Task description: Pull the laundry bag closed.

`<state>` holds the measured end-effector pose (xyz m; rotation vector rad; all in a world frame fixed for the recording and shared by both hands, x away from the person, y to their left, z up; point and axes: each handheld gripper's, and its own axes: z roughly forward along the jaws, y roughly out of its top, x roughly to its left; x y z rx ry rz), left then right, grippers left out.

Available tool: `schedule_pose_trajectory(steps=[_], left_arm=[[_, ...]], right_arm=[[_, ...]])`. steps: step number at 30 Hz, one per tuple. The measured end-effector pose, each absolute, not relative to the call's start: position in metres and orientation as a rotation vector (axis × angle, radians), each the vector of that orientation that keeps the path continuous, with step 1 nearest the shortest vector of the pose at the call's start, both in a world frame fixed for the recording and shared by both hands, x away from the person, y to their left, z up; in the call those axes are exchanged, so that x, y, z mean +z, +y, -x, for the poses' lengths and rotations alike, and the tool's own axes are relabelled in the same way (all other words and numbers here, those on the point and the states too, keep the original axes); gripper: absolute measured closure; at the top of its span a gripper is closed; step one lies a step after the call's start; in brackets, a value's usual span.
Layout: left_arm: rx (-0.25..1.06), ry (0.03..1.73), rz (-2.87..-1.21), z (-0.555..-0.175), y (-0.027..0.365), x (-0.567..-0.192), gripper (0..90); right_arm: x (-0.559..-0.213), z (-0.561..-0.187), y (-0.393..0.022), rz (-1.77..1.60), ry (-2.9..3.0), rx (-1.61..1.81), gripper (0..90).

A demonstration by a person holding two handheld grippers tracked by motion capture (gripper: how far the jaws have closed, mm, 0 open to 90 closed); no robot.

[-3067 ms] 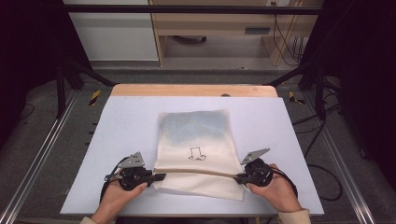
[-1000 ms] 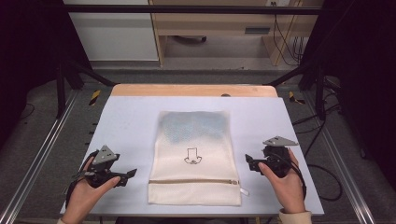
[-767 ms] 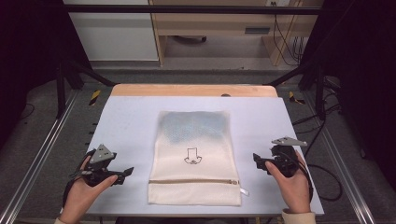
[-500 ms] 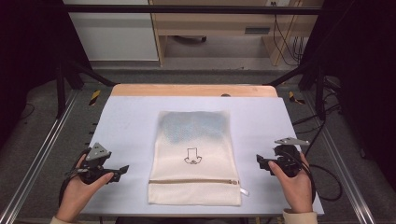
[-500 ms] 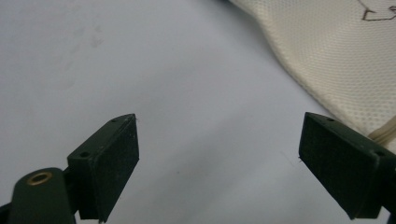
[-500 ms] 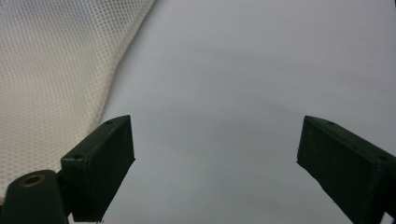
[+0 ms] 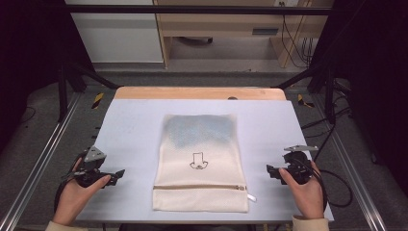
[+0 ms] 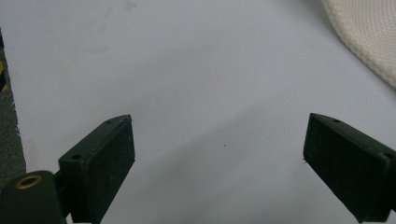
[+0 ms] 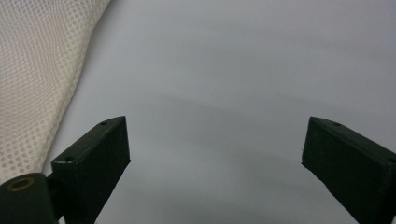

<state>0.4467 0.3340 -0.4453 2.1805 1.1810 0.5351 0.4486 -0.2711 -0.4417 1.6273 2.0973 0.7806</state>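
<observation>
- The mesh bag (image 7: 200, 163) lay flat at the middle of the desk (image 7: 130, 120), its zipper (image 7: 199, 187) toward the near edge.
- The left gripper (image 7: 117, 174) sat left of the bag, well apart.
- The right gripper (image 7: 270, 169) sat right of it, near the desk's right edge.

A cream mesh laundry bag (image 7: 200, 163) is lying flat on the pale table (image 7: 130, 125), zipper near the person. The left gripper (image 7: 117, 174) and right gripper (image 7: 269, 171) are flanking it, apart from it.
</observation>
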Motion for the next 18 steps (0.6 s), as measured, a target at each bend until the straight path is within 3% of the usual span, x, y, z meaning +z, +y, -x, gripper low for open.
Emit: schedule_pose_trajectory(steps=[18], left_arm=[[0.570, 1.199, -2.260, -0.447, 0.336, -0.454, 7.0]], right_arm=[[-0.463, -0.434, -0.267, -1.614, 2.153, 0.761, 7.1]])
